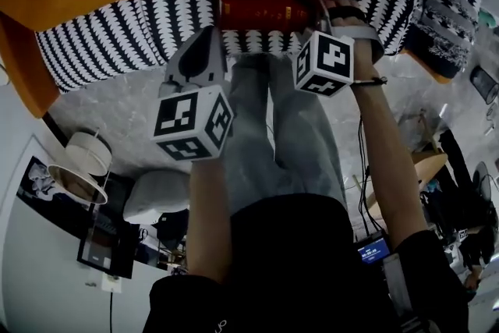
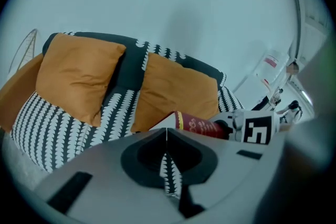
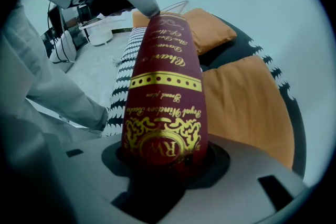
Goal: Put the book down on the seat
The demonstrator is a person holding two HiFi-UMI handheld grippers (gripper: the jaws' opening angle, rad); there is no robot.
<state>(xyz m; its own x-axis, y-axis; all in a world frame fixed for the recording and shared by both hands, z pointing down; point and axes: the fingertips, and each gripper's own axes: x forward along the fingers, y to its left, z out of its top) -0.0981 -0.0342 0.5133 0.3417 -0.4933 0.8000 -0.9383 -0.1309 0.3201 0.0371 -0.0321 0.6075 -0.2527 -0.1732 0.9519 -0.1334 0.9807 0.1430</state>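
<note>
Right gripper view: red book point(image 3: 165, 86), gold "RW" monogram on spine

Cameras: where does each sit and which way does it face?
Head view: on the person's head, facing steeply down at the sofa seat; the legs, left gripper and right gripper show.
Left gripper view: on that gripper, facing the orange cushions over shut, empty jaws.
Right gripper view: on that gripper, facing along the red book clamped in its jaws.
All three share the red book.
</note>
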